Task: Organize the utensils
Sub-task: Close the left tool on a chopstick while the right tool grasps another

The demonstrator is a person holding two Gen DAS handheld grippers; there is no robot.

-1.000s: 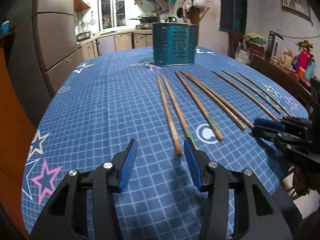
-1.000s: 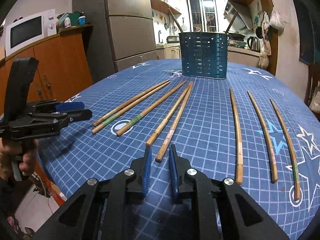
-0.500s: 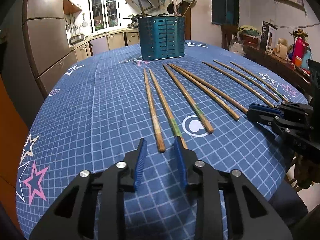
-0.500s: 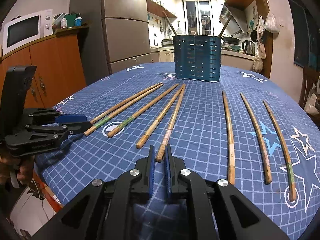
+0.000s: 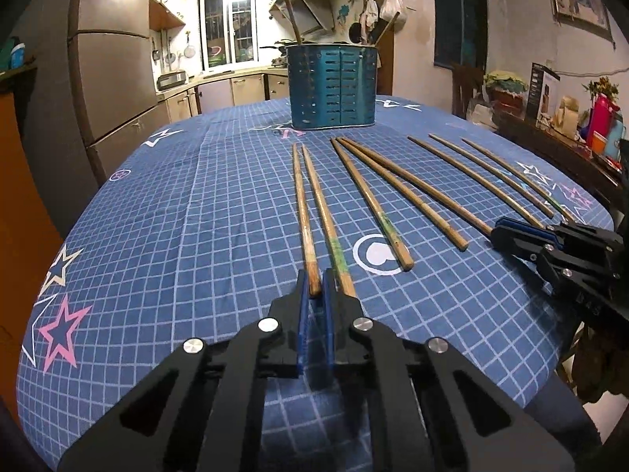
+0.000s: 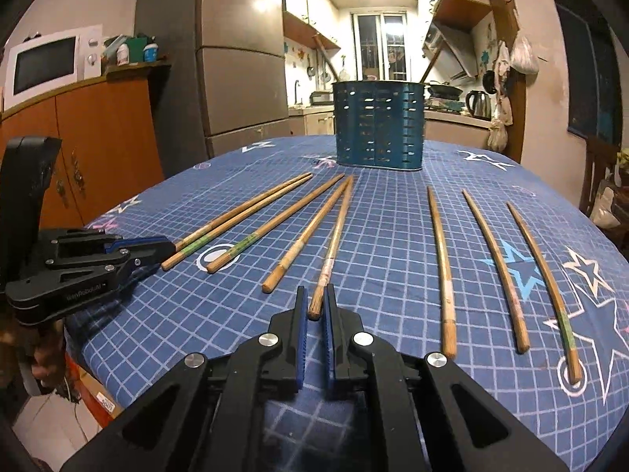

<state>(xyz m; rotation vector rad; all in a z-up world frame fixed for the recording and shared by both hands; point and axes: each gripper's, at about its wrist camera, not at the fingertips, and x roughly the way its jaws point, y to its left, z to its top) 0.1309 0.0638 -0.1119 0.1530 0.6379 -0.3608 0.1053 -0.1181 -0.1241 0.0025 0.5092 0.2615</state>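
Note:
Several wooden chopsticks lie in a row on the blue star-print tablecloth (image 5: 196, 236). A teal perforated utensil holder (image 5: 332, 86) stands at the far end, also in the right wrist view (image 6: 378, 124). My left gripper (image 5: 314, 287) is shut on the near end of the leftmost chopstick (image 5: 302, 212); a second chopstick (image 5: 326, 220) lies just right of the jaws. My right gripper (image 6: 314, 306) is nearly shut around the near tip of the fifth chopstick (image 6: 334, 244). Each gripper shows in the other's view: the right (image 5: 499, 232), the left (image 6: 165, 246).
Three curved chopsticks (image 6: 495, 263) lie to the right. The table's near edge runs just below both grippers. An orange cabinet (image 6: 98, 149) with a microwave and a fridge (image 6: 240, 78) stand left. A sideboard with clutter (image 5: 570, 126) stands right.
My left gripper has moved forward and closed from wide open onto the leftmost chopstick's end. My right gripper has moved forward so the chopstick tip now sits between its narrow jaws.

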